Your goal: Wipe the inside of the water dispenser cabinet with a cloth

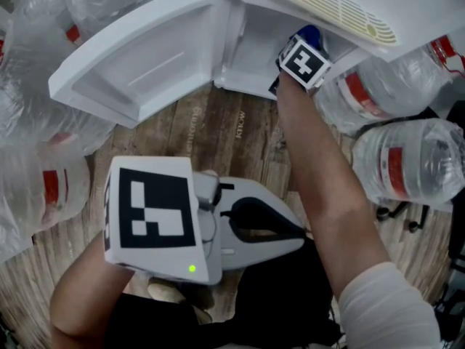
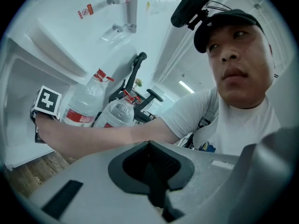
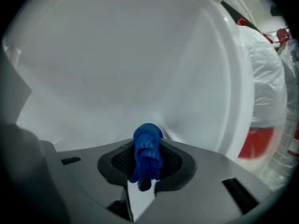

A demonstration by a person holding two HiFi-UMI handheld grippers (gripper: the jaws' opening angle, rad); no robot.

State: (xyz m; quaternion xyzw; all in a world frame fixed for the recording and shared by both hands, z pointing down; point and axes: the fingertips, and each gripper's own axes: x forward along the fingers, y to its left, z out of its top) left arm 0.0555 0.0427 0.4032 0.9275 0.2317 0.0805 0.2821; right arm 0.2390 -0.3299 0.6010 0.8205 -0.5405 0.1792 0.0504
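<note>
The white water dispenser cabinet (image 1: 251, 57) stands open at the top of the head view, its door (image 1: 138, 67) swung out to the left. My right gripper (image 3: 145, 168) reaches into the cabinet; in the head view its marker cube (image 1: 304, 60) shows at the opening. It is shut on a bunched blue cloth (image 3: 147, 155), whose tip (image 1: 309, 35) sits close to the white inner wall (image 3: 117, 69). My left gripper (image 1: 298, 231) is held low near my body, away from the cabinet, shut with nothing between its jaws (image 2: 152, 171).
Large water bottles (image 1: 414, 166) with red labels lie to the right of the cabinet, another one (image 1: 367, 93) right beside it. Plastic-wrapped bottles (image 1: 43, 187) crowd the left. A wooden floor (image 1: 232, 137) lies between. A slotted vent panel (image 1: 334, 6) tops the cabinet.
</note>
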